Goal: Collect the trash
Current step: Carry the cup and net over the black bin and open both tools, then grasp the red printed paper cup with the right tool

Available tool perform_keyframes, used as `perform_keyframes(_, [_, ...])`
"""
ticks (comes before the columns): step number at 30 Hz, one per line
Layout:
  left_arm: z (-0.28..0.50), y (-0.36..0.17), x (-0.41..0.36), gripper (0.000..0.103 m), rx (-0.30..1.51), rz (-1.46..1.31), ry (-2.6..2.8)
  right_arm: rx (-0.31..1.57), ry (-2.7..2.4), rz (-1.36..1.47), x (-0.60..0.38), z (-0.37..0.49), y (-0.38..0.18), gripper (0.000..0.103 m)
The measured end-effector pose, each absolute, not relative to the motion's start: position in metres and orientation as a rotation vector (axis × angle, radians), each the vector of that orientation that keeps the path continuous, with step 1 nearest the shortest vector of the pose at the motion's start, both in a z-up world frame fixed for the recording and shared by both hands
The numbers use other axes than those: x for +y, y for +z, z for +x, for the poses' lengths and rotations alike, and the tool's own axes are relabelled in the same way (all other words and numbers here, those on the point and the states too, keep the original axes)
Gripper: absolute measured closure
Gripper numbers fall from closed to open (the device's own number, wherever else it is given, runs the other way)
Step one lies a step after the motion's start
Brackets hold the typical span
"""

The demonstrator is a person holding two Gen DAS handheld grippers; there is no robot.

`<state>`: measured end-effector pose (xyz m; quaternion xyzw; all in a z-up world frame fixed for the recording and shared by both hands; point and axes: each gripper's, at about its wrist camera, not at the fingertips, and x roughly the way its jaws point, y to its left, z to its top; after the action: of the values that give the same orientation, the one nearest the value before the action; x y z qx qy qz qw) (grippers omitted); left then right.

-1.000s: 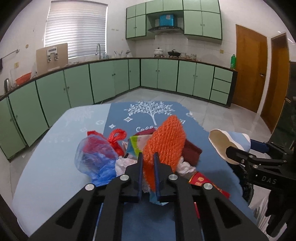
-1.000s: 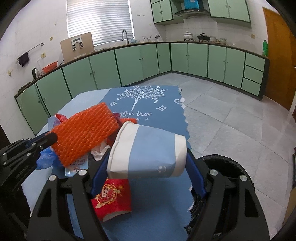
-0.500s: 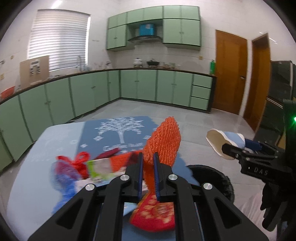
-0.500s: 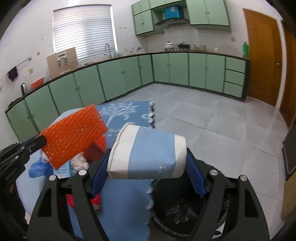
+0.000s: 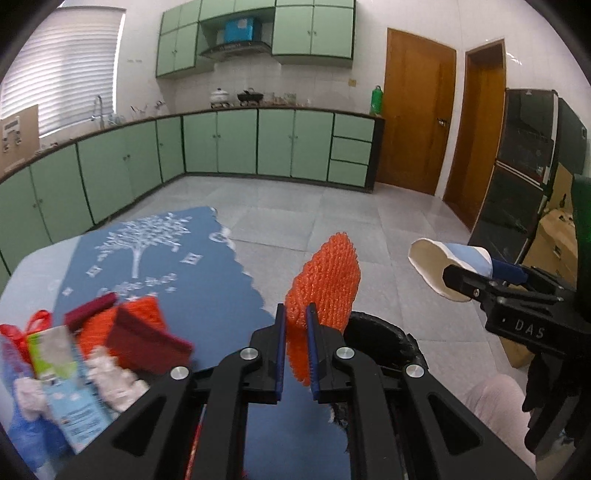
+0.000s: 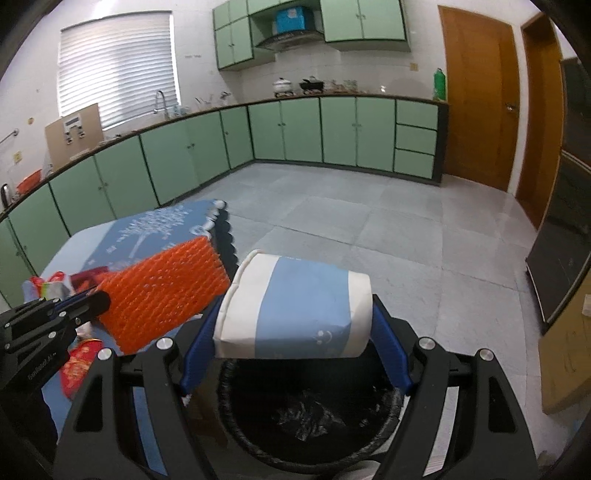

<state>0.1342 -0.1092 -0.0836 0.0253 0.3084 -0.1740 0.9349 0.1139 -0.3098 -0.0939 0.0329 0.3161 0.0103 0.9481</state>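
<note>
We are in a home kitchen: mint-green base cabinets (image 6: 303,133) run under a dark countertop (image 6: 332,96), with wall cabinets (image 5: 314,29), a range hood (image 5: 236,48), pots (image 5: 221,96), a sink tap (image 6: 159,101) below a blinded window (image 6: 118,70), and wooden doors (image 5: 417,110).

Both wrist fisheyes look forward-down, sharing the black bin (image 6: 317,417), perhaps the same table (image 5: 207,295).

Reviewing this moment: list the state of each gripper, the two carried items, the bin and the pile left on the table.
left gripper: shut on the orange foam net, held upright.
right gripper: shut on the paper cup, cup lying sideways.
black bin: open, black liner inside, directly under the cup.
trash pile: on the table, uncollected.
</note>
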Motion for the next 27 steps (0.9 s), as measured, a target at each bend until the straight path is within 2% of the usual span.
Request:
perform_keyframes(7, [0.161,-0.107,-0.137,0.089,0.702,0.049,-0.400,0.709,0.004,0.095,-0.330,0.135,-0.129,0.028])
perform_keyframes(9, [0.163,-0.109,-0.138,0.075,0.707,0.043,-0.408,0.726,-0.012,0.098,-0.335,0.138,-0.138,0.019])
perform_keyframes(10, [0.163,-0.109,-0.137,0.063,0.701,0.038,-0.409,0.729,-0.018,0.098,-0.335,0.138,-0.139,0.018])
perform_keyframes(11, [0.162,-0.109,-0.134,0.056,0.696,0.033,-0.408,0.733,-0.020,0.098,-0.336,0.138,-0.141,0.018])
perform_keyframes(18, [0.158,-0.100,-0.109,0.044,0.681,0.019,-0.363,0.721,-0.002,0.104,-0.331,0.133,-0.135,0.017])
perform_keyframes(20, [0.153,-0.093,-0.099,0.036,0.655,0.024,-0.337,0.710,0.013,0.111,-0.325,0.129,-0.128,0.015])
perform_keyframes(27, [0.122,-0.072,-0.042,0.031,0.593,-0.003,-0.215,0.637,0.120,0.114,-0.275,0.106,-0.103,0.013])
